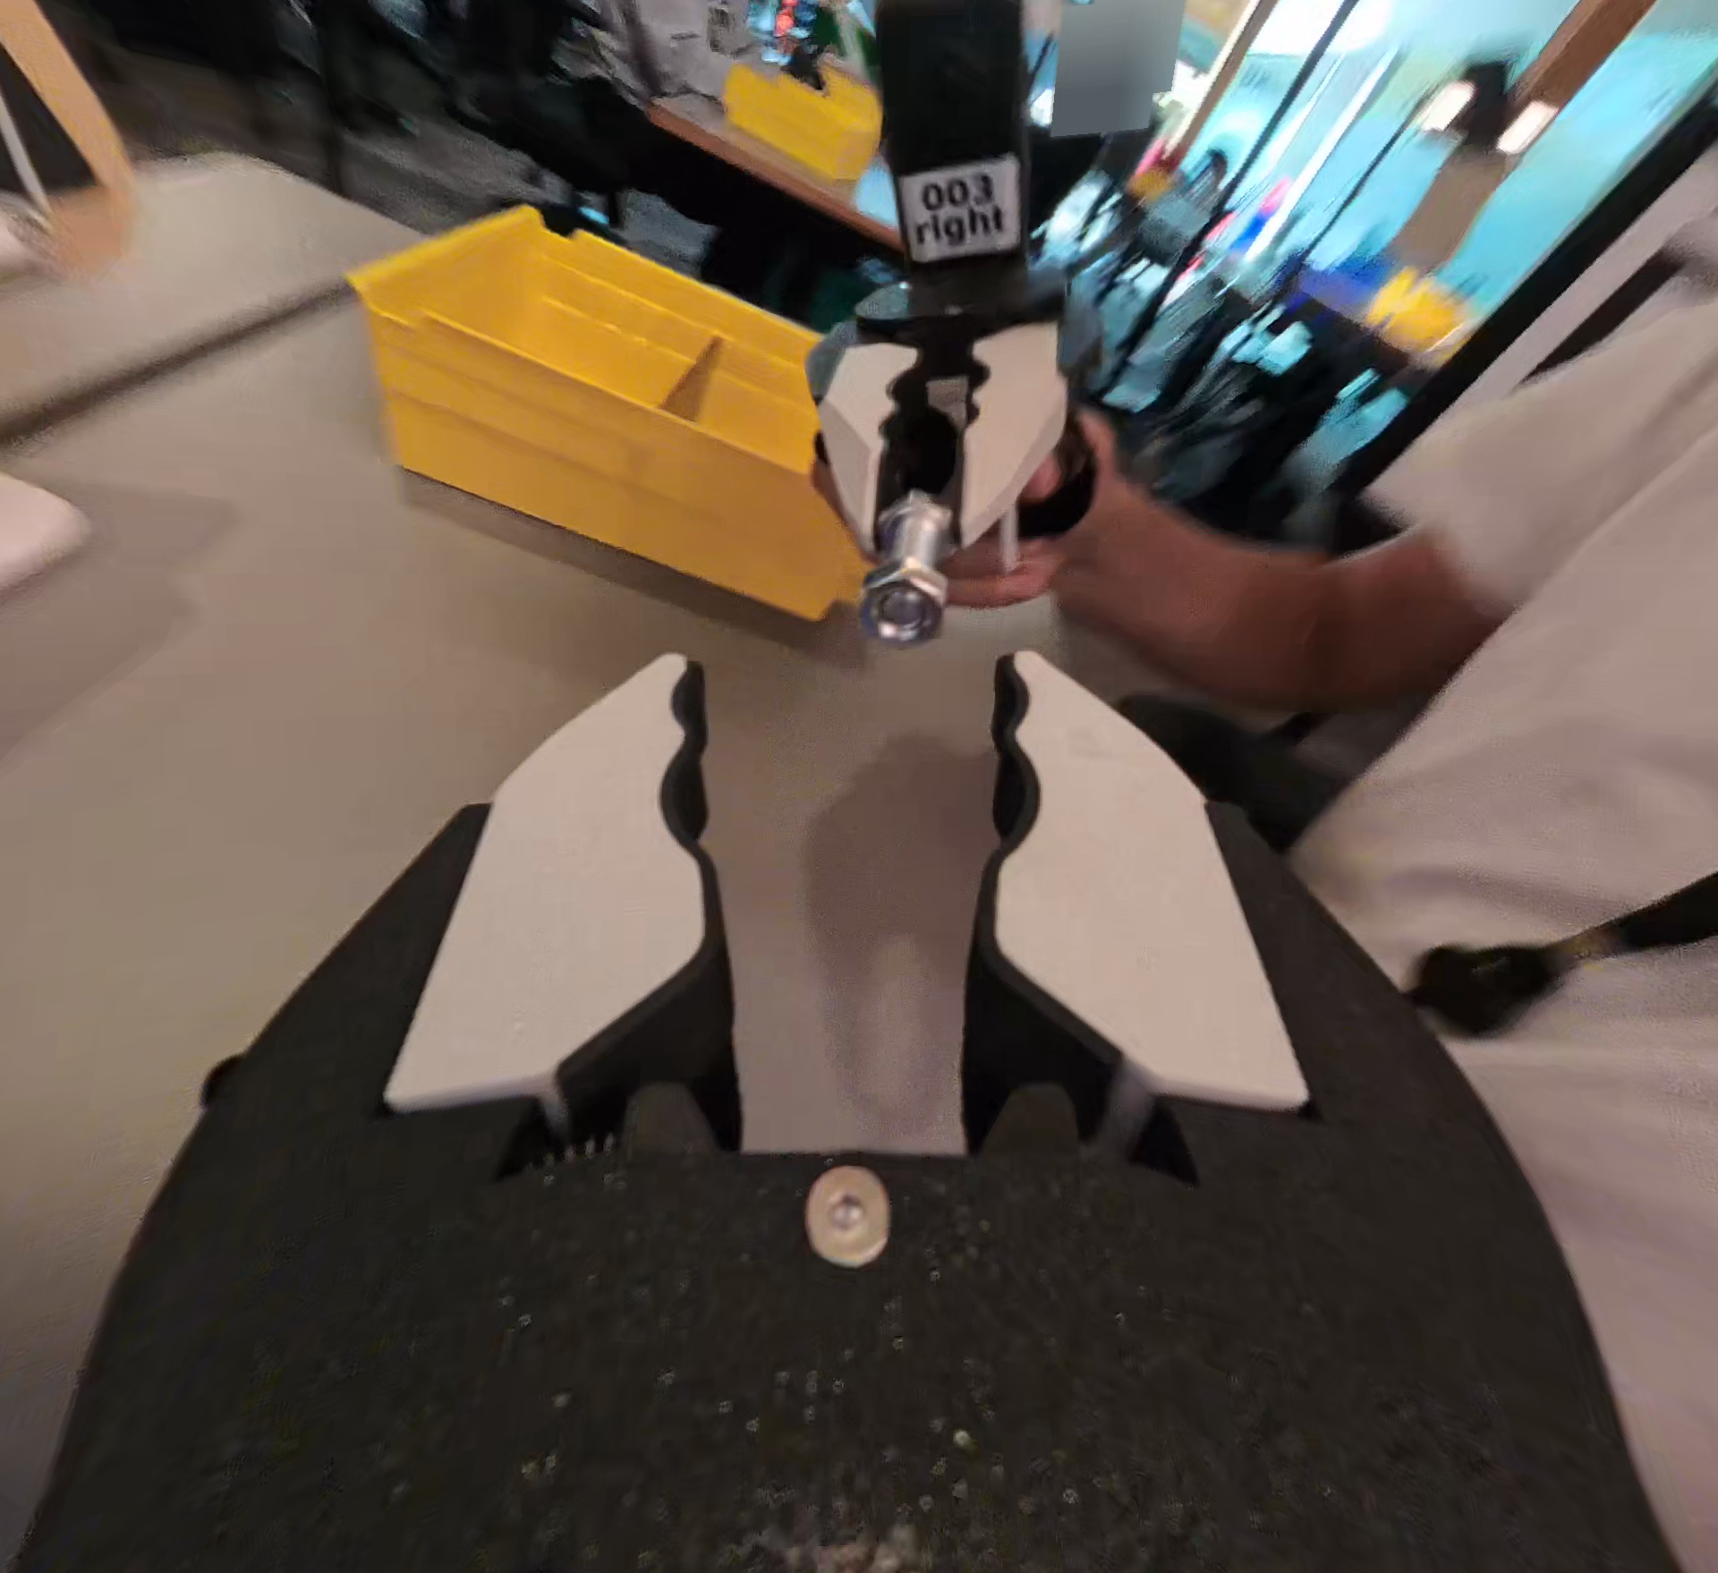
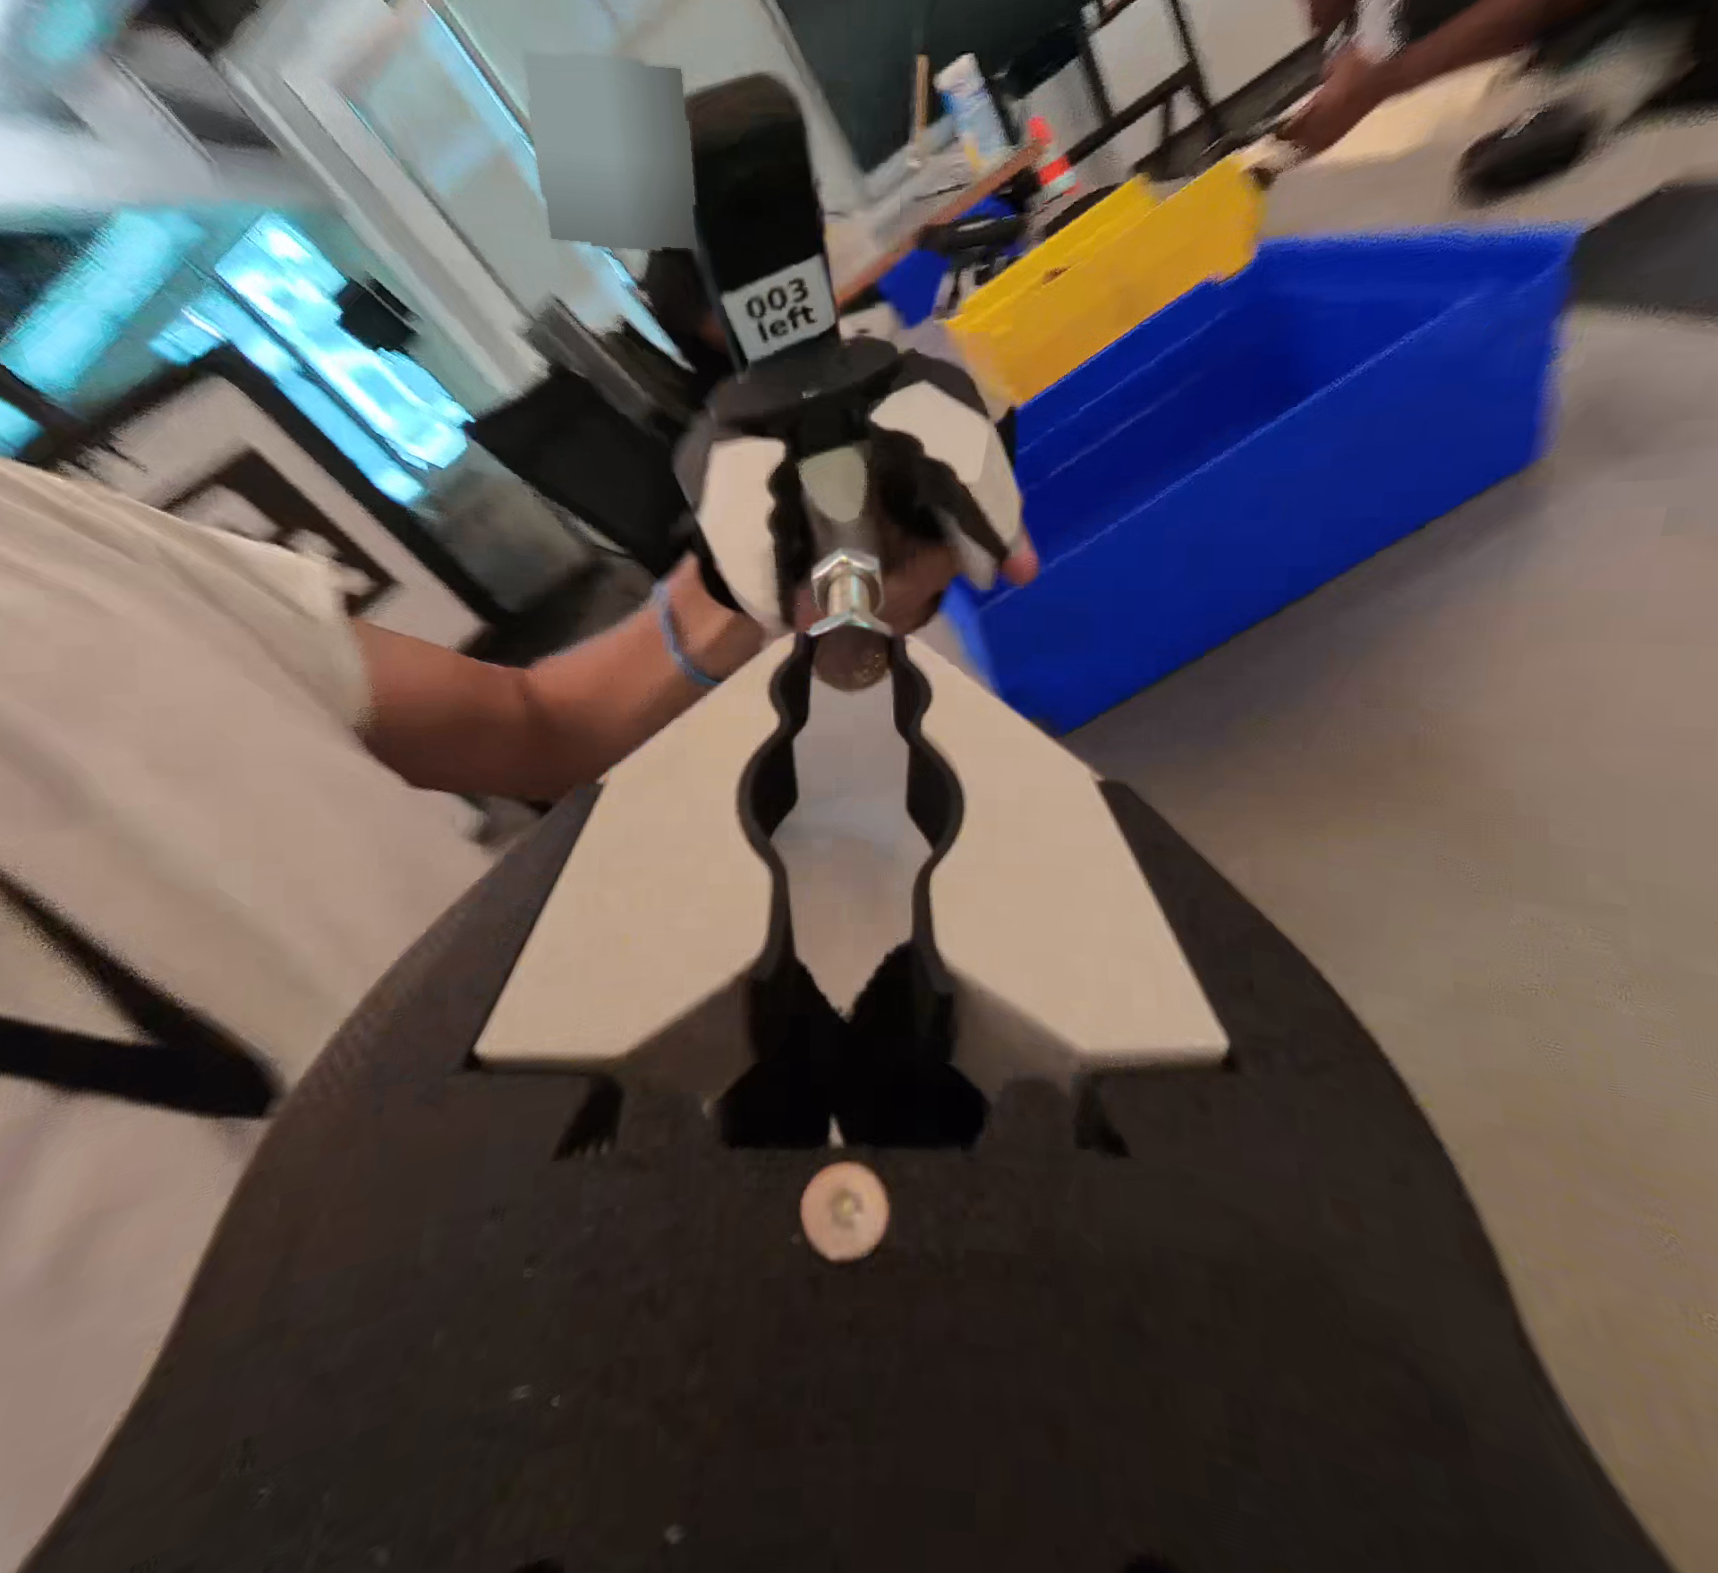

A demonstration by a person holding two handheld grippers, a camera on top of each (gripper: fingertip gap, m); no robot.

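Observation:
My right gripper [image 2: 848, 662] is shut on the head end of a silver bolt [image 2: 844, 599] with nuts threaded on it. The bolt sticks out forward from the tips. In the left wrist view the right gripper [image 1: 916, 520] faces me and the bolt [image 1: 904, 589] points at my left gripper. My left gripper [image 1: 851, 671] is open and empty, its fingers wide apart, with the bolt's free end just ahead of the tips. It also shows in the right wrist view [image 2: 846, 534], facing the bolt. Both are held above a grey table [image 1: 279, 738].
A yellow divided bin [image 1: 595, 413] stands on the table behind the right gripper. A blue bin [image 2: 1301, 459] and a yellow bin [image 2: 1116, 273] stand to the right in the right wrist view. Another person's arm [image 2: 1450, 13] reaches in at the far right. My right fingertips sit around 4 cm from my left ones.

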